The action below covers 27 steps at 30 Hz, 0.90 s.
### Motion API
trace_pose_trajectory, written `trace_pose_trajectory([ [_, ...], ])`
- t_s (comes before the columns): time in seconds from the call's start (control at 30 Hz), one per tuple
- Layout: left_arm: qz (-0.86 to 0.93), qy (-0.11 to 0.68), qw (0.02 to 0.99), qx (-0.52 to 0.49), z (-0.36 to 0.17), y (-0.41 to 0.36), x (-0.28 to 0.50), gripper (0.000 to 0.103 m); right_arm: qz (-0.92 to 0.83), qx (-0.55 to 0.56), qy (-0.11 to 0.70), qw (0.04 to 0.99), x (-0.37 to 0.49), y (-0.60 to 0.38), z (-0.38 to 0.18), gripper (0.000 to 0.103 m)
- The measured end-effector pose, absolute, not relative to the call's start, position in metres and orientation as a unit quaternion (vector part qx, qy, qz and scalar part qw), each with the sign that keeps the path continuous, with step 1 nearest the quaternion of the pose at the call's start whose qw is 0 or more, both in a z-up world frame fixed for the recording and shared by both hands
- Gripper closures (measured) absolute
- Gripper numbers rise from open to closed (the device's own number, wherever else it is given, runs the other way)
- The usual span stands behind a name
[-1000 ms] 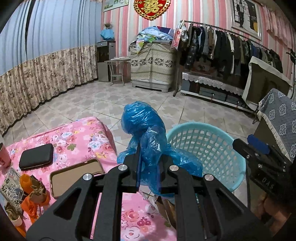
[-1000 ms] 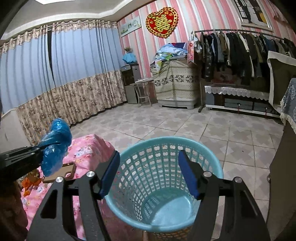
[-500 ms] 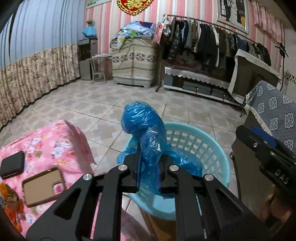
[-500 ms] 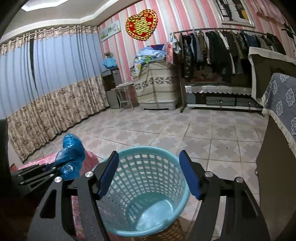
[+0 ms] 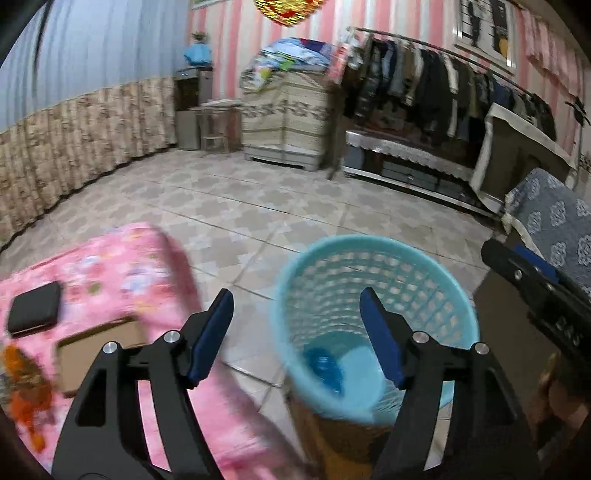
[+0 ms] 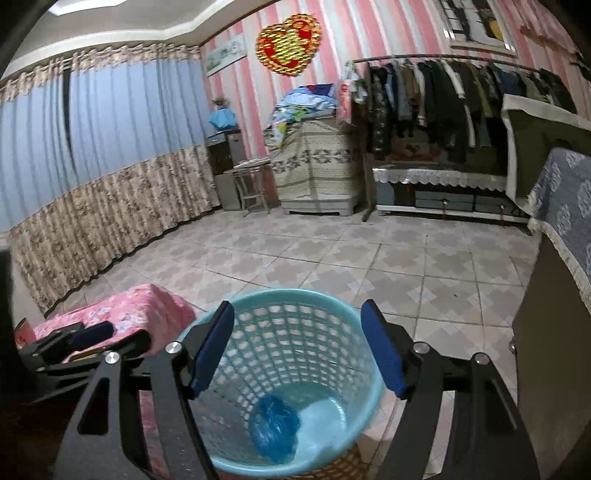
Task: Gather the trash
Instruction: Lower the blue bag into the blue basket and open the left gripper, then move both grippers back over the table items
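Lived-in home, a bedroom or living room. Pink striped wallpaper [image 6: 236, 22], long blue curtains [image 6: 103, 136], tiled floor [image 6: 332, 254]. Full clothes rack [image 6: 443, 99]; folded bedding [image 6: 306, 99] heaped on a draped cabinet [image 6: 317, 166]. Red heart ornament [image 6: 288, 44] hangs above.

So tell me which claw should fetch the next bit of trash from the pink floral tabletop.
Left. Its opening, empty claw sits beside the pink floral tabletop; the right claw hangs over the light-blue mesh plastic basket, farther off.
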<state>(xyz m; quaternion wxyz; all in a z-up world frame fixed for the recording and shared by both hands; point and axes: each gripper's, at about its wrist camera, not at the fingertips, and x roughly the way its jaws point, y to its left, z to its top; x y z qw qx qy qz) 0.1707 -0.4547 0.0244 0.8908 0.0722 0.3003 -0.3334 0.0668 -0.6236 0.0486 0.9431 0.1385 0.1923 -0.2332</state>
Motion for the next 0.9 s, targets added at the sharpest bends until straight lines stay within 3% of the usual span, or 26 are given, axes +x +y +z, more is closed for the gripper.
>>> trace_pose_trajectory([
  [0.27, -0.201, 0.278, 0.937, 0.067, 0.062, -0.271, 0.197, 0.034, -0.081, 0.097, 0.199, 0.972, 0.148, -0.470, 0.084, 0.029],
  [0.53, -0.070, 0.265, 0.961, 0.035, 0.063, -0.078, 0.207, 0.027, -0.003, 0.048, 0.235, 0.971, 0.201, -0.329, 0.066, 0.029],
  [0.63, -0.056, 0.261, 0.963, 0.032, 0.047, -0.033, 0.204, 0.019, 0.006, 0.045, 0.248, 0.968, 0.211, -0.298, 0.042, 0.029],
  [0.9, -0.020, 0.303, 0.953, -0.009, 0.008, 0.030, 0.224, 0.018, 0.026, 0.014, 0.304, 0.952, 0.231, -0.256, 0.004, 0.029],
])
